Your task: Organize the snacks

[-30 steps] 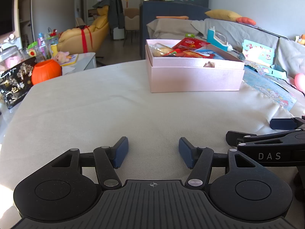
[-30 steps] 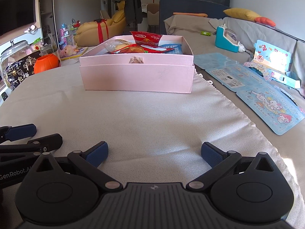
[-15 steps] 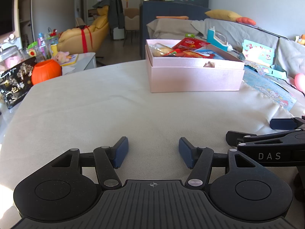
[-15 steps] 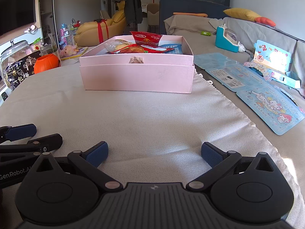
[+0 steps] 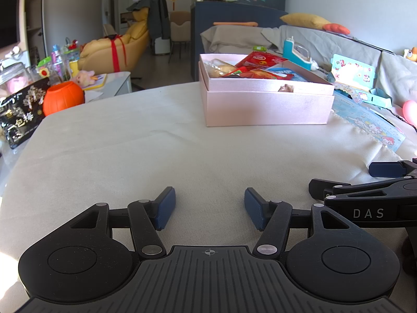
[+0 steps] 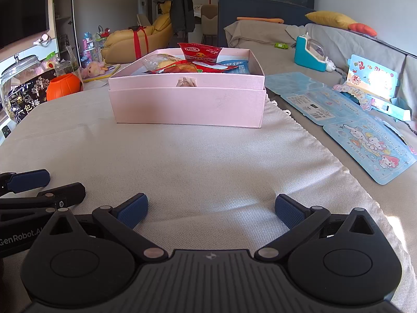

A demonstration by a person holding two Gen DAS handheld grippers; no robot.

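Both hand-held grippers [image 5: 209, 208] [image 6: 211, 211] gape over bare cloth [image 6: 208, 161] before the box [image 6: 187, 104].

Two low fisheye views sit side by side, each looking forward and slightly down along its own tongs over a cloth-covered worktop [image 5: 130, 156]. Both face the same pink box [image 5: 265, 104] of snacks, set well ahead. The left view catches the right tongs [image 5: 385, 182] at its right edge; the right view catches the left tongs [image 6: 39, 187] at its left edge.
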